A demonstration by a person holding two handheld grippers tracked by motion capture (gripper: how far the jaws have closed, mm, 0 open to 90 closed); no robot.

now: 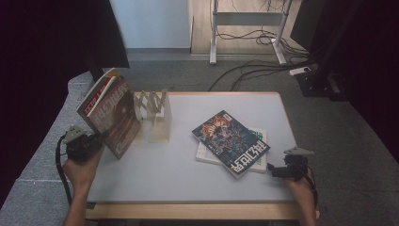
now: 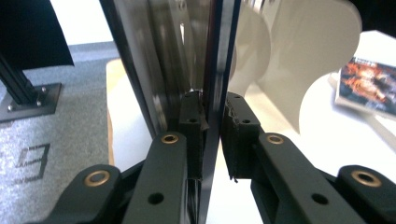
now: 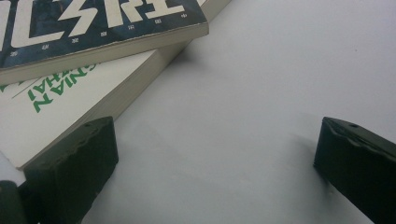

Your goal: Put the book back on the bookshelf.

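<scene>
The pale table (image 1: pixel 188 174) carries a wooden rack (image 1: pixel 155 115) and two stacked books (image 1: pixel 231 143) (flat).

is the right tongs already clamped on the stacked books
No, in the right gripper view the right tongs stand wide open over bare table, with the white book beside one jaw.

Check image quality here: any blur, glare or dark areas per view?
High view: evenly lit table, both sides black, slightly soft. Left gripper view: book clamped close up is blurred, rack overexposed. Right gripper view: sharp book edges, soft shadows beside the open jaws.
</scene>
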